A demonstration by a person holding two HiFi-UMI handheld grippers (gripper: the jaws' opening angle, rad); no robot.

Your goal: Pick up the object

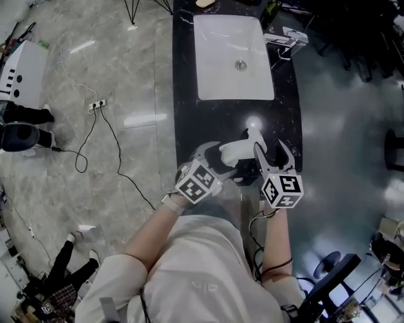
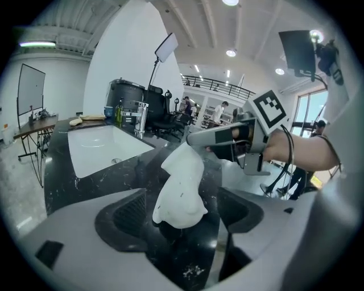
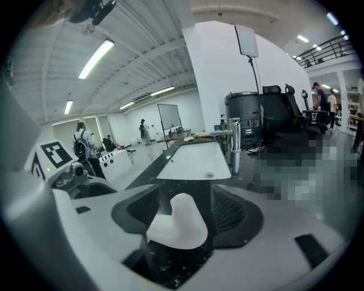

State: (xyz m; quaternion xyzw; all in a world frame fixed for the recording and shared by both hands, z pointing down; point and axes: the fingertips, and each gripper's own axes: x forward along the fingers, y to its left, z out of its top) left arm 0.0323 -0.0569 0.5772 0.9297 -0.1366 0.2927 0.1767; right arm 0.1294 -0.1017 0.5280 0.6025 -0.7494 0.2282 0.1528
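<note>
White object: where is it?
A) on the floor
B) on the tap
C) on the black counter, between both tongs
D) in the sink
C: the white object stands on the black counter, short of the sink, between the parted left tongs and right tongs.

In the head view, my left gripper [image 1: 221,161] and right gripper [image 1: 271,154] cover the near part of the white object [image 1: 240,150]. The table [image 1: 189,126] runs off the top edge, cutting a pale thing [image 1: 205,3] there. In my left gripper view, the small items [image 2: 116,113] beyond the sink [image 2: 102,145] are too small to tell.
</note>
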